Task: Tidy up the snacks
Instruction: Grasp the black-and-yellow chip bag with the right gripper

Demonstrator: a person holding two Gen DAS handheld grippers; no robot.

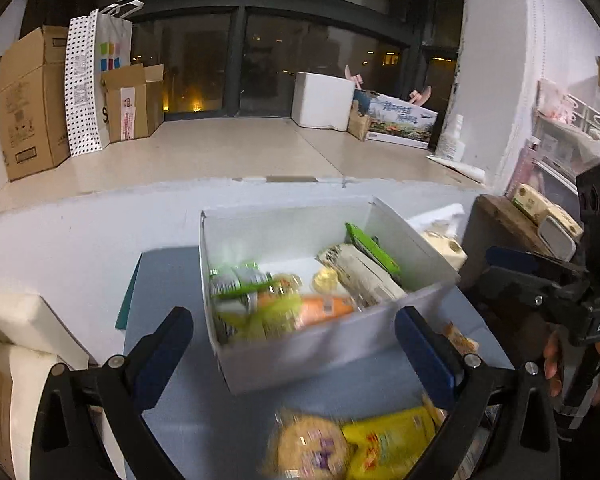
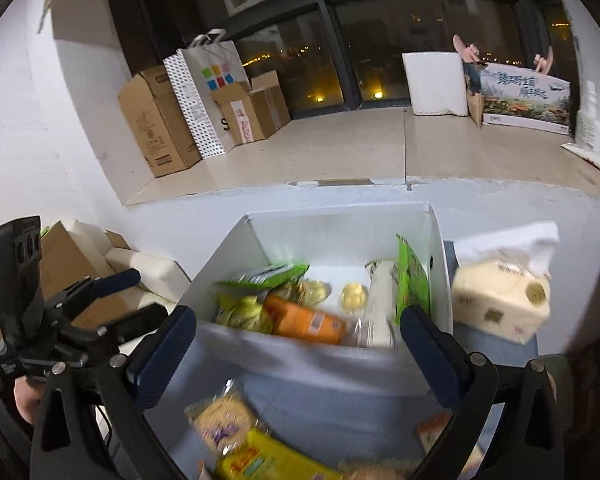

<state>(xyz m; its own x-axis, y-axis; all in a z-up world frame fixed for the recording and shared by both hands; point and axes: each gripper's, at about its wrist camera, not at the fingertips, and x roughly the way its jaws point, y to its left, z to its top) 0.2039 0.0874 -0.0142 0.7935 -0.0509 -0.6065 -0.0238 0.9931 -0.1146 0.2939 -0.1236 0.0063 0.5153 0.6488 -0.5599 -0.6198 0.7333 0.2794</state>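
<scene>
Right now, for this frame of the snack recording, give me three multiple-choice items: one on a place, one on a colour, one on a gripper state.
1. Where is the orange packet?
A. inside the white box
B. on the floor by the window
C. between the left gripper's fingers

2. What colour is the snack bag lying on the table in front of the box?
A. red
B. yellow
C. black

3. How does the right gripper stand?
A. shut on a packet
B. shut on nothing
C. open, holding nothing

Answers:
1 A, it lies among the other packets in the box.
2 B, the bag nearest the camera is bright yellow.
3 C, its blue pads stand wide apart with nothing pressed between them.
</scene>
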